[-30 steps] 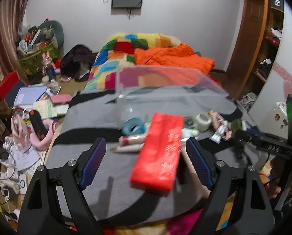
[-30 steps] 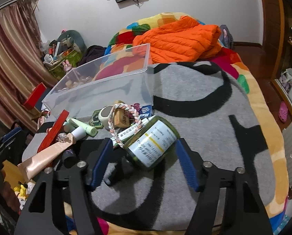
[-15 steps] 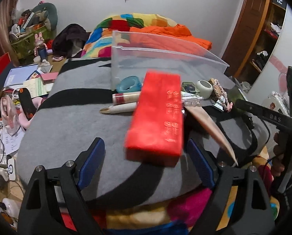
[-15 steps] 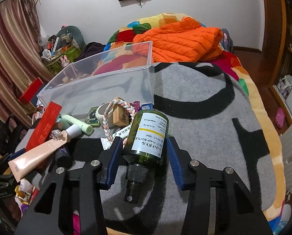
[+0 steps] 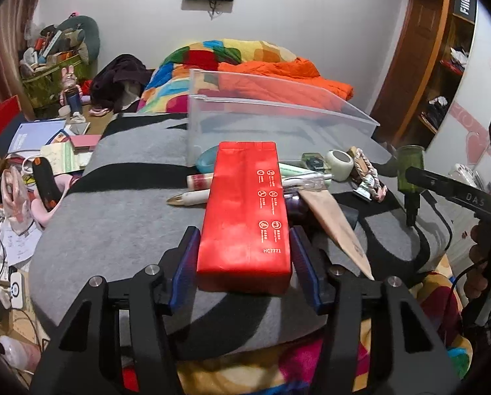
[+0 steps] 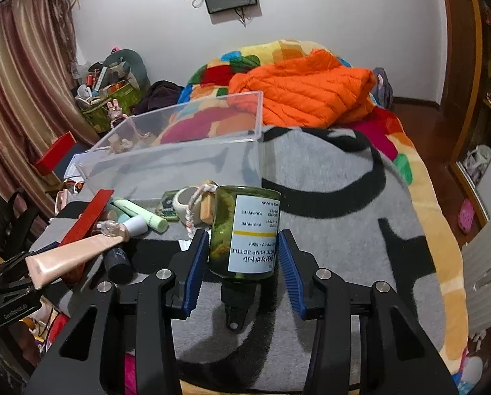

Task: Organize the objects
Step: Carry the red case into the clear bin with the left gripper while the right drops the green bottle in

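Note:
My left gripper (image 5: 243,263) is shut on the near end of a long red box (image 5: 247,207), which points toward a clear plastic bin (image 5: 278,125) on the grey blanket. My right gripper (image 6: 243,265) is shut on a green pump bottle (image 6: 245,230) with a white label, held upside down with its black pump toward the camera. The bottle also shows in the left wrist view (image 5: 410,174). The red box shows at the left in the right wrist view (image 6: 89,217). The bin (image 6: 179,151) looks empty.
Small items lie in front of the bin: a teal tape roll (image 5: 207,161), tubes (image 5: 189,197), a beige tube (image 6: 77,253), a green tube (image 6: 140,214), a white cup (image 6: 186,200), a braided rope (image 5: 368,177). An orange jacket (image 6: 304,95) lies behind. Floor clutter is at left.
Both grippers have closed: the left onto the red box, the right onto the green bottle, which turned from slanted to upside down. The left view has drawn nearer the box.

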Demonstrator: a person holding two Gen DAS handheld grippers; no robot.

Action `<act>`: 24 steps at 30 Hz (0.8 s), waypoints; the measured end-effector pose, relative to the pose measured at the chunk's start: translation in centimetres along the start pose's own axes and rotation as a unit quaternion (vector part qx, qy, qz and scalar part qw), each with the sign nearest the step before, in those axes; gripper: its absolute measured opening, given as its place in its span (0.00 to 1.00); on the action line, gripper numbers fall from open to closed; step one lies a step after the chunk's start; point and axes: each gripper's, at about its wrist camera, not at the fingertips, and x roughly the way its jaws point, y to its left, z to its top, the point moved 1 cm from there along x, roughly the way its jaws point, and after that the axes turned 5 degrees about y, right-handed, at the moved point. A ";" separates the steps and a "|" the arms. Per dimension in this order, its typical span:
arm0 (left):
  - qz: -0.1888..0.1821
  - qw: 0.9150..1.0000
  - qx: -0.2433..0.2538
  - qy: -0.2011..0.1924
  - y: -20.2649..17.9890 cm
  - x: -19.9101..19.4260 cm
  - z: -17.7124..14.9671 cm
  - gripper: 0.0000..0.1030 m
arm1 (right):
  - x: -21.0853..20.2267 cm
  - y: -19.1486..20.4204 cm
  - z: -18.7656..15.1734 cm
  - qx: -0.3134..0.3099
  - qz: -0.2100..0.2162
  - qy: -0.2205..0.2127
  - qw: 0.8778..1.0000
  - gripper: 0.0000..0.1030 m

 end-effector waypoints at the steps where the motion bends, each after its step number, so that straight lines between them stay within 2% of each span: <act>1: 0.004 1.000 -0.005 -0.002 0.3 -0.3 0.0 0.53 | -0.2 0.1 0.1 -0.002 0.001 -0.002 1.000 0.38; 6: 0.007 0.999 -0.028 -0.025 1.8 -2.5 0.5 0.53 | -1.8 0.7 1.3 -0.020 0.003 -0.030 0.999 0.38; 13: 0.013 0.996 -0.015 -0.084 1.4 -5.7 3.1 0.53 | -3.3 1.7 4.7 -0.041 0.014 -0.080 0.996 0.38; 19: 0.019 0.995 -0.008 -0.098 1.2 -4.9 6.6 0.53 | -2.8 2.5 7.6 -0.054 0.019 -0.097 0.994 0.38; 24: 0.021 0.995 0.002 -0.095 1.2 -3.4 9.8 0.53 | -0.9 2.6 9.9 -0.063 0.004 -0.092 0.994 0.38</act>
